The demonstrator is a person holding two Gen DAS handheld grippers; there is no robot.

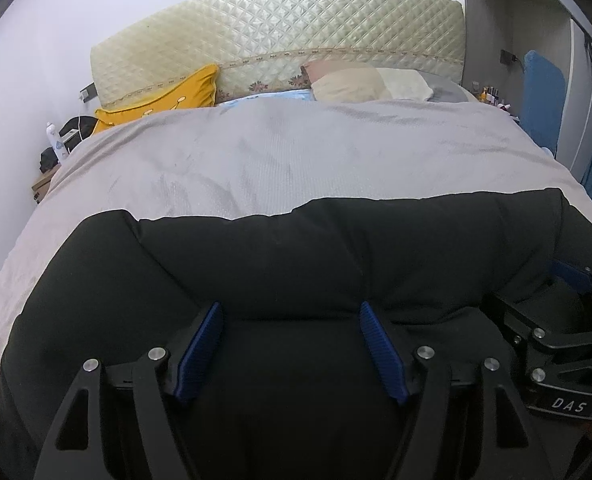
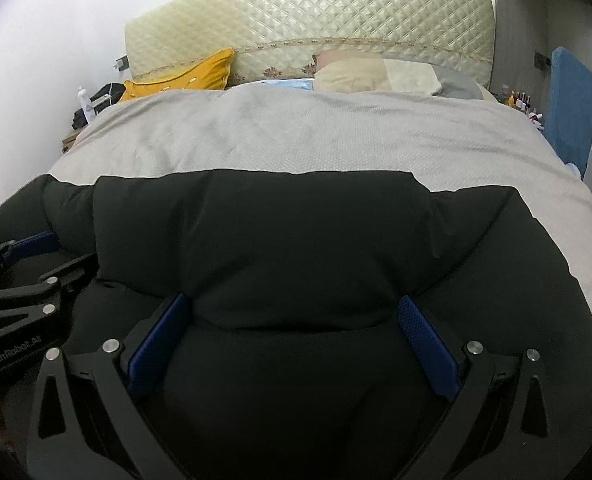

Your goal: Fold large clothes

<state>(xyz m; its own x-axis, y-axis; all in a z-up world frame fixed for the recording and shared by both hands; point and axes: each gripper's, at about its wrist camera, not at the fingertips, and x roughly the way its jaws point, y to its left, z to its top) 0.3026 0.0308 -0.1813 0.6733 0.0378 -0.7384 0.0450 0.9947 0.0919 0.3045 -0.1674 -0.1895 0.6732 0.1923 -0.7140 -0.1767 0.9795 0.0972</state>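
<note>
Lying puffed across the near end of the bed (image 1: pixel 296 152), black padded garment (image 1: pixel 296 248). Left gripper (image 1: pixel 289 344) fingers spread fairly wide astride a fold, not clamping. Beside it, right gripper (image 2: pixel 296 336) fingers fully apart, gripping nothing.

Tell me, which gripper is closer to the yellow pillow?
Left. The left gripper is on the yellow pillow's side of the black coat; the right gripper sits farther across.
</note>
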